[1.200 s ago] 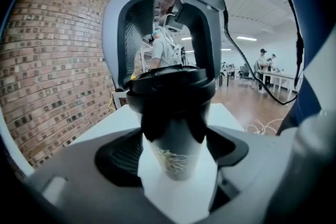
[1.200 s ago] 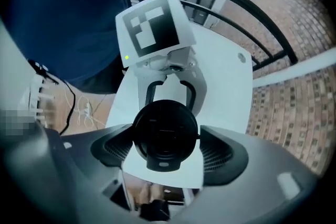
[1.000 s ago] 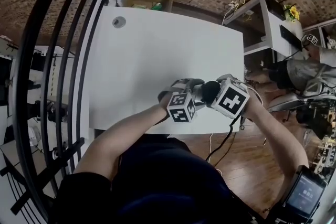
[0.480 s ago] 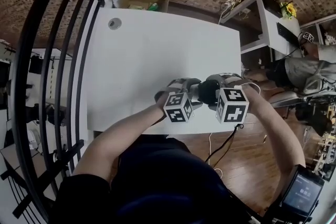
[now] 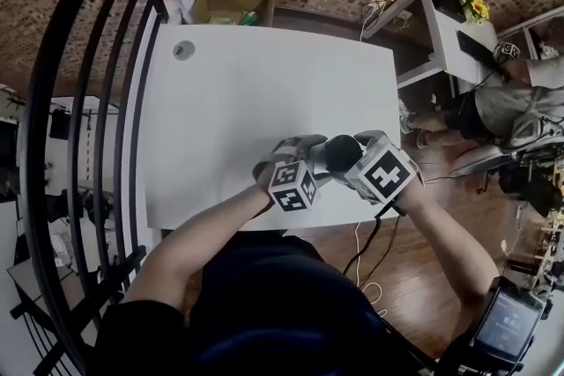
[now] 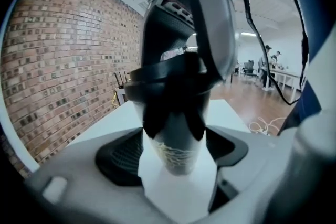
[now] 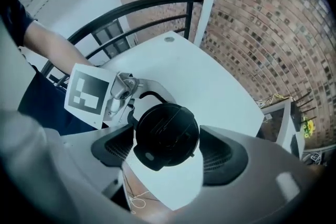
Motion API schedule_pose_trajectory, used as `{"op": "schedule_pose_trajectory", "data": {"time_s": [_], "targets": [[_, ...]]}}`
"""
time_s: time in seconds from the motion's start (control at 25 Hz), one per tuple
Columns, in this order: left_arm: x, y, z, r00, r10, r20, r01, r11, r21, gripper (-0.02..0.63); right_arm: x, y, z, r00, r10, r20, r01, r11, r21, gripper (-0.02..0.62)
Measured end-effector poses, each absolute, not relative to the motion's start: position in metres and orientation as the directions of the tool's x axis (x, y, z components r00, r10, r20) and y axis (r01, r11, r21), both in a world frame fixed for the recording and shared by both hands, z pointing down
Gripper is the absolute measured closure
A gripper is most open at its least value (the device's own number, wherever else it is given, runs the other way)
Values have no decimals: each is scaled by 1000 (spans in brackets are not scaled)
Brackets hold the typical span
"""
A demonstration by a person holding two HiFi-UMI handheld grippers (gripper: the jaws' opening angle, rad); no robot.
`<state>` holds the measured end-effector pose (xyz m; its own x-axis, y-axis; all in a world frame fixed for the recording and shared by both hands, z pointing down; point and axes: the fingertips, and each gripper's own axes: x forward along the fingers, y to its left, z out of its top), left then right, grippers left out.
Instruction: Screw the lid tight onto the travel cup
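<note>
The travel cup (image 6: 176, 147), pale with a black lid (image 6: 168, 78), is held in the air over the front edge of the white table (image 5: 264, 92). My left gripper (image 6: 176, 157) is shut on the cup's lower body, a pad against each side. From above, my right gripper (image 7: 167, 139) has its jaws closing on the round black lid (image 7: 167, 136), and both pads touch its rim. In the head view the lid (image 5: 342, 152) shows between the left gripper (image 5: 315, 161) and the right gripper (image 5: 351, 161). The cup body is hidden there.
A cardboard box (image 5: 231, 3) stands past the table's far edge, and a round grommet (image 5: 183, 50) sits in its far left corner. A black railing (image 5: 88, 101) runs along the left. To the right are a white shelf unit (image 5: 441, 22), a seated person (image 5: 520, 110) and a cable (image 5: 366, 251).
The right gripper has twisted around the lid, so its marker cube shows at a new tilt. The left gripper and the cup have drifted slightly left and stay at the table's front edge.
</note>
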<state>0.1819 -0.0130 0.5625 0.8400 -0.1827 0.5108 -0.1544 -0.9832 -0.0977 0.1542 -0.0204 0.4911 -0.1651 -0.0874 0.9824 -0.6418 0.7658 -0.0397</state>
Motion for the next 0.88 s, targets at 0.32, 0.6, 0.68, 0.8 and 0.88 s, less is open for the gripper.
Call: {"op": "schedule_pose_trajectory", "data": {"time_s": [0.32, 0.6, 0.68, 0.8, 0.88], "targets": [[106, -34, 534, 817, -361, 450, -406, -914, 5, 347, 175, -48, 390, -498, -582, 643, -827, 542, -151, 341], [86, -34, 386, 834, -535, 136, -552, -818, 164, 600, 205, -12, 358, -436, -860, 266, -877, 340, -340, 583], [95, -22, 365, 850, -517, 104, -527, -831, 178, 600, 213, 2, 360, -379, -902, 207, -885, 287, -367, 584], [104, -4, 349, 856, -506, 100, -516, -835, 189, 600, 217, 20, 359, -285, -945, 158, -928, 231, -292, 584], [110, 5, 348, 854, -511, 97, -520, -837, 171, 600, 221, 30, 357, -231, -962, 143, -958, 199, -207, 584]]}}
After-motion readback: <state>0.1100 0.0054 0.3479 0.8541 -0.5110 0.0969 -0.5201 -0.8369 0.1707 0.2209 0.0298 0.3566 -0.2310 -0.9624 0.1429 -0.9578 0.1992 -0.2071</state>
